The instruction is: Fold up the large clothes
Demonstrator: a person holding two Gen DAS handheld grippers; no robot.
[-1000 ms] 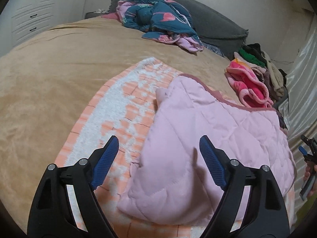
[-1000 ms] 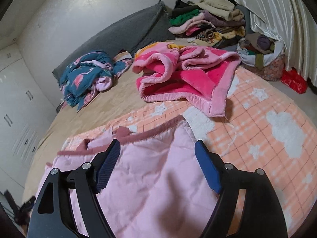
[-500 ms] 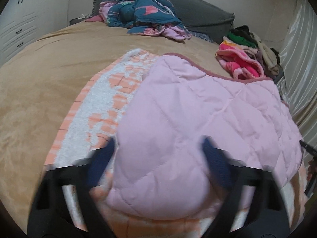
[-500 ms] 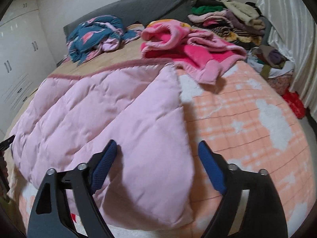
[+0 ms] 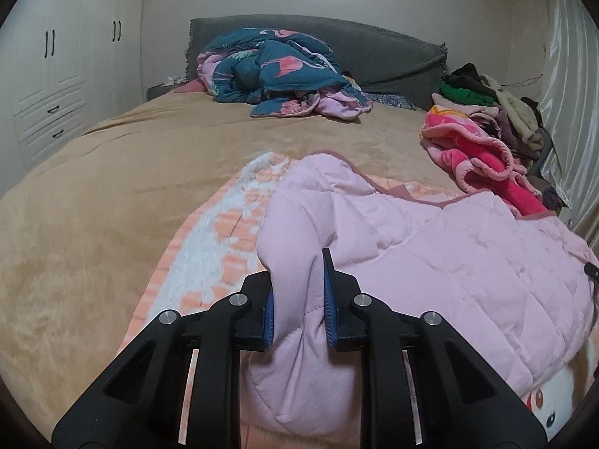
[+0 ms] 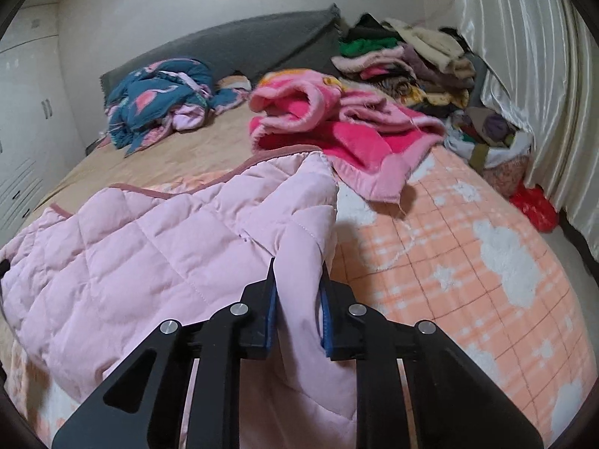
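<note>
A pale pink quilted garment (image 5: 430, 262) (image 6: 157, 247) with a darker pink trim lies across the near part of the bed. My left gripper (image 5: 297, 292) is closing and its blue pads pinch a bunched fold at the garment's left end. At the other end my right gripper (image 6: 297, 292) is closing the same way, with a fold of the pink quilted fabric pressed between its pads. The cloth sags between the two grips.
Under the garment lies an orange checked blanket (image 6: 468, 262) with white clouds, on a tan bedspread (image 5: 112, 194). A teal flamingo quilt (image 5: 269, 71) and a bright pink fleece (image 6: 337, 127) lie further back. Stacked clothes (image 6: 404, 63) sit by the curtain (image 6: 524, 75).
Both grippers went from wide open to shut on the pink garment's near edge, one at each end. The fabric now bunches up between the pads.
</note>
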